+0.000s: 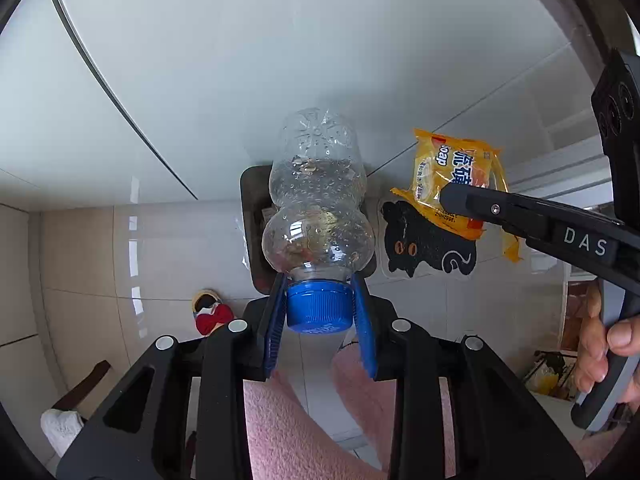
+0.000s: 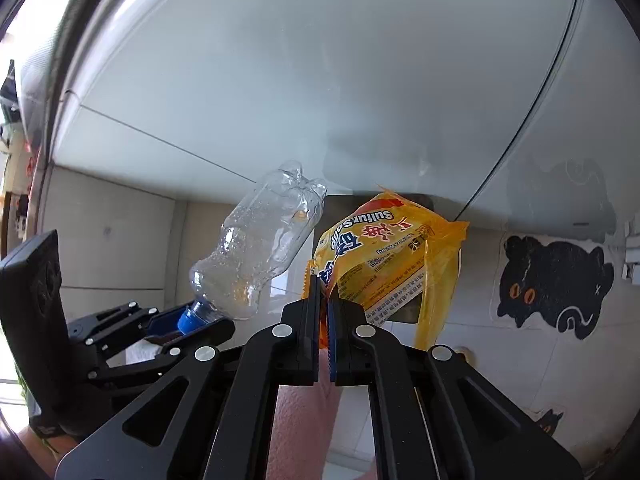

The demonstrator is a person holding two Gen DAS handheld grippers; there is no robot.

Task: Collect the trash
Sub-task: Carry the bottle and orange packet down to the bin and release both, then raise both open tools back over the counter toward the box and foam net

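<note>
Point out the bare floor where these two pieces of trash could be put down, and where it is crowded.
Bare tile lies left of the bin, between it and the white cabinet above. Crowded: right of the bin the cat mat covers the floor, and below-left of it sits a red-and-yellow slipper. The left gripper holds the bottle; the right gripper holds the yellow wrapper.

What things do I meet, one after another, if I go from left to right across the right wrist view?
Left gripper → blue cap → clear plastic bottle → yellow soap wrapper, pinched in the right gripper → black cat mat.
</note>
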